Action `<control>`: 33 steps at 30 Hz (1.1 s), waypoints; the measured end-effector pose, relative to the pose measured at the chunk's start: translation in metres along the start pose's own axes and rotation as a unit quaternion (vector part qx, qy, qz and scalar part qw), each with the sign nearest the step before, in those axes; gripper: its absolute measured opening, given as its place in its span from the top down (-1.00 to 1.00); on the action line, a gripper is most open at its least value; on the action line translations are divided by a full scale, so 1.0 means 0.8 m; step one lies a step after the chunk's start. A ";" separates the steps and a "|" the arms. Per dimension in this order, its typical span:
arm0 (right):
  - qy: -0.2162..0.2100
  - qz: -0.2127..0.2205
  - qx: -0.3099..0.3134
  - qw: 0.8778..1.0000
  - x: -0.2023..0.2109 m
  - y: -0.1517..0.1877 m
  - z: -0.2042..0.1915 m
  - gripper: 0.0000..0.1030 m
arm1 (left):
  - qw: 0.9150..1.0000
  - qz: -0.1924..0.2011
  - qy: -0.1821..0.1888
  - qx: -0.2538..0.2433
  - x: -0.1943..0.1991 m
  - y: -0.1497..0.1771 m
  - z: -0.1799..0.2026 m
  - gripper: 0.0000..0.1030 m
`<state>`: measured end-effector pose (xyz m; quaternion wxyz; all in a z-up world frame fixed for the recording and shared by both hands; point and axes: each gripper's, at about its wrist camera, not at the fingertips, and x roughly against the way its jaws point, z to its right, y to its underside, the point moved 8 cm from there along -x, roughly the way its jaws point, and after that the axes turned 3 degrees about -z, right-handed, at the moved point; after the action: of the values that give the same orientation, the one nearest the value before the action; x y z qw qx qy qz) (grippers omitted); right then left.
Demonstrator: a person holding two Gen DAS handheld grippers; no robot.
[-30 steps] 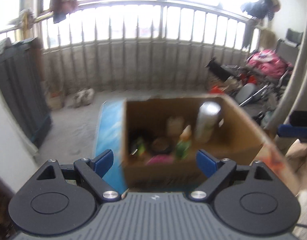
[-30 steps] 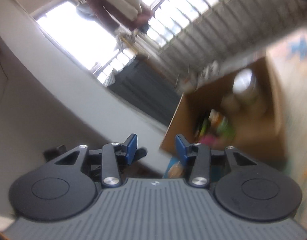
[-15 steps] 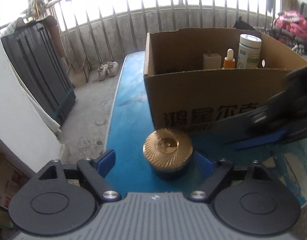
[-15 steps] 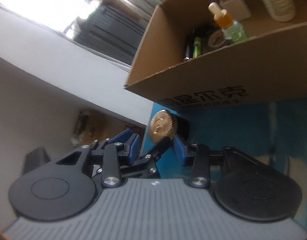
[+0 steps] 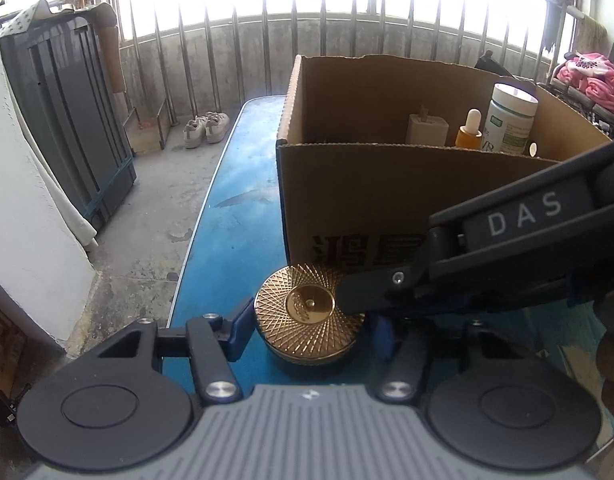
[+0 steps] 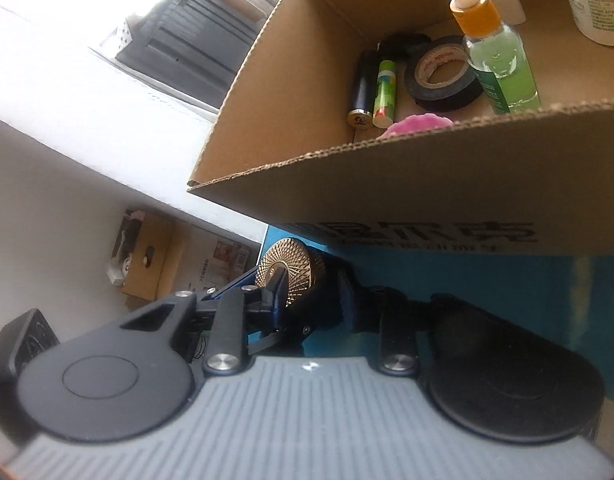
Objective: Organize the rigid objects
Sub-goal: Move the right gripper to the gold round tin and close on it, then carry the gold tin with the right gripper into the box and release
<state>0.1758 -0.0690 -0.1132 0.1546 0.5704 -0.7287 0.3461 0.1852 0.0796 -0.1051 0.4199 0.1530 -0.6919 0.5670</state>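
A dark jar with a ribbed gold lid (image 5: pixel 309 312) stands on the blue table (image 5: pixel 235 208), just in front of the cardboard box (image 5: pixel 387 200). My left gripper (image 5: pixel 311 328) straddles the jar. Its jaws are closing and the blue pads (image 5: pixel 241 326) sit against the jar's sides. My right gripper (image 6: pixel 311 286) comes in from the right, rolled on its side, jaws closing. Its upper finger (image 5: pixel 371 288) lies over the lid's right edge; the lower one stays low beside the jar, mostly hidden. In the right wrist view the lid (image 6: pixel 287 276) faces left.
The box holds a white bottle (image 5: pixel 511 120), a dropper bottle (image 6: pixel 495 52), a black tape roll (image 6: pixel 443 72), a charger (image 5: pixel 427 130) and small tubes. The table's left edge drops to a concrete floor with shoes (image 5: pixel 207 128) and a grey cabinet (image 5: pixel 67 120).
Both grippers came down from above the box to the jar in front of it. The left jaws narrowed onto the jar. The right gripper swung in over the lid.
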 end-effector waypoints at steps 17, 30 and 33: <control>-0.033 0.079 0.024 0.996 0.130 0.031 -0.033 0.51 | 0.994 0.079 0.019 -0.067 0.113 -0.025 0.059 -0.15; 0.042 0.196 0.067 0.977 0.296 -0.054 0.008 0.49 | 0.981 0.115 0.111 -0.109 0.117 -0.149 0.190 -0.15; 0.068 0.186 0.057 0.979 0.295 -0.079 0.040 0.49 | 0.983 0.076 0.128 -0.111 0.075 -0.160 0.213 -0.15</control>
<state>0.1695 -0.2684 0.0313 0.1039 0.4076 -0.7892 0.4475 0.1681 -0.1003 0.0235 0.4748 -0.0212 -0.7009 0.5319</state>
